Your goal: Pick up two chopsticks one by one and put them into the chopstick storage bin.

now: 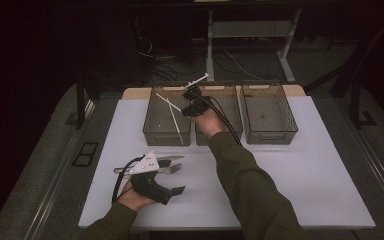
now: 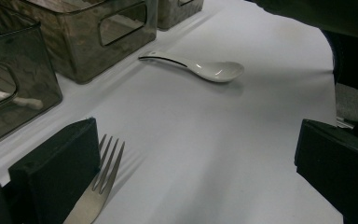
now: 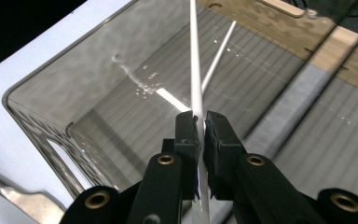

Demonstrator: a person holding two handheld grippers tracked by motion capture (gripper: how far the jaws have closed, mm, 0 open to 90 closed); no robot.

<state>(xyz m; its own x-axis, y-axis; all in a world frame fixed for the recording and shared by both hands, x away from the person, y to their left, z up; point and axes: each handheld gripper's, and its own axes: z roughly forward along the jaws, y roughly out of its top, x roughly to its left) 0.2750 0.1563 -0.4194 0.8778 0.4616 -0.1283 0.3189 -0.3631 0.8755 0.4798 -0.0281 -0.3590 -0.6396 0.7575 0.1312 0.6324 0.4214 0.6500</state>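
Note:
My right gripper (image 1: 186,111) (image 3: 201,116) hangs over the left smoky plastic bin (image 1: 152,132) (image 3: 42,116), shut on a thin white chopstick (image 1: 167,101) (image 3: 193,70) that slants out ahead of the jaws. A second white chopstick (image 1: 177,127) (image 3: 219,53) lies inside that bin. My left gripper (image 1: 172,176) (image 2: 196,140) rests at the front left of the white mat, jaws wide open with nothing between the pads. A metal fork (image 1: 172,169) (image 2: 105,168) lies by its left jaw. A white ceramic spoon (image 2: 205,69) lies farther ahead on the mat.
Beside the left bin stand a middle bin (image 1: 230,102) and a right bin (image 1: 270,135) along the back of the white mat (image 1: 305,175). Another metal utensil (image 1: 172,158) lies just behind the fork. The right forearm crosses the mat's centre.

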